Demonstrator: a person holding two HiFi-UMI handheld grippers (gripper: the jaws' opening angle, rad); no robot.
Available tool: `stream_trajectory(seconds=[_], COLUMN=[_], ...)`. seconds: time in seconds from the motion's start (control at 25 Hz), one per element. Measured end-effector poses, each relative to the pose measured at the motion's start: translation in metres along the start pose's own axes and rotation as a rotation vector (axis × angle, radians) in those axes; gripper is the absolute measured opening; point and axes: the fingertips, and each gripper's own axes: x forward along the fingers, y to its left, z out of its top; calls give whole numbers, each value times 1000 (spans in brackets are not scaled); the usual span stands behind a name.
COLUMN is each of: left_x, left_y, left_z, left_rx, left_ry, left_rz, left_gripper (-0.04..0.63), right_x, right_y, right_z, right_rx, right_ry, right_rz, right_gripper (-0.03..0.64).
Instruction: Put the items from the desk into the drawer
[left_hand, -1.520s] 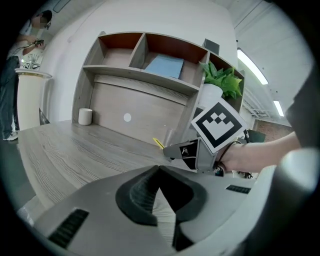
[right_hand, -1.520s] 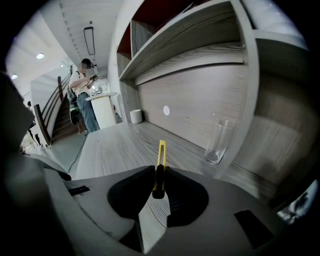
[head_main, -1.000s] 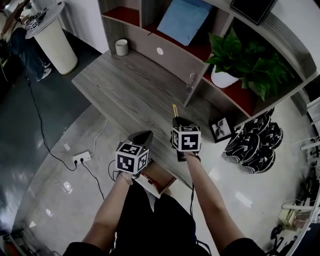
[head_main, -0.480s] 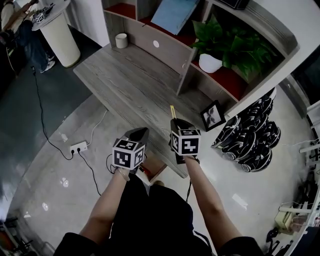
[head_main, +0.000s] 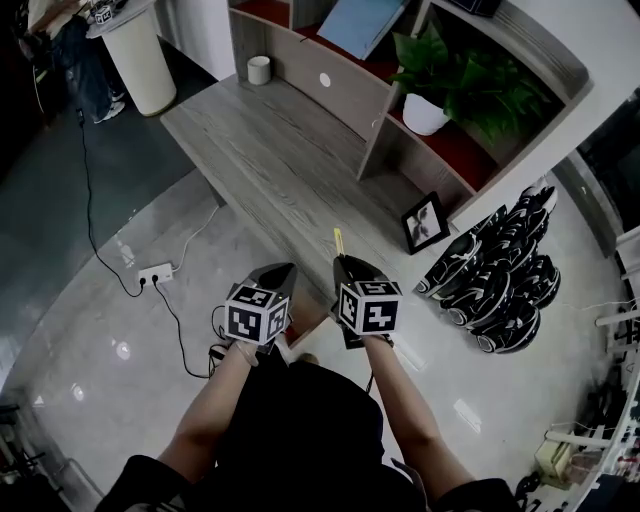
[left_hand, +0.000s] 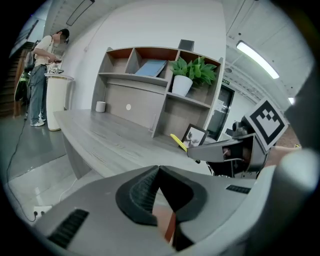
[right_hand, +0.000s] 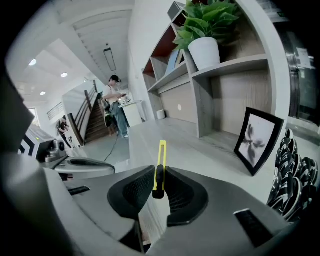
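Observation:
My right gripper (head_main: 347, 266) is shut on a yellow and black utility knife (head_main: 338, 241), whose tip sticks out past the jaws over the front edge of the grey wooden desk (head_main: 270, 160). In the right gripper view the knife (right_hand: 161, 155) stands upright between the pads, with that gripper (right_hand: 159, 174) closed on its black end. My left gripper (head_main: 279, 272) hangs beside it, just off the desk's edge, shut and empty. Its jaws meet at the tips in the left gripper view (left_hand: 158, 171). Below them shows a strip of the red-brown drawer (left_hand: 169, 226).
A framed picture (head_main: 425, 222) stands at the desk's right end, with a potted plant (head_main: 450, 85) in the shelf unit behind it. A white cup (head_main: 259, 69) sits at the far end. Black helmets (head_main: 500, 280) lie on the floor at right, a power strip (head_main: 155, 272) at left.
Both grippers have drawn back from over the desk to its front edge, the right one still holding the knife. Less of the drawer below them shows now.

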Motion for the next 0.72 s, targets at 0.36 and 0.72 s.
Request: stream_trajectory(seconds=[0.36, 0.72], left_x=[-38, -76], left_y=[30, 52], left_z=[-73, -118], left_rx=[-99, -175], left_ry=[68, 90], left_rz=[126, 198], left_gripper=[-2, -2], right_x=[2, 23], right_y=[61, 110], right_z=[-62, -120], right_rx=[-62, -92], right_ry=[99, 225], right_rz=[132, 237], right_gripper=[81, 81])
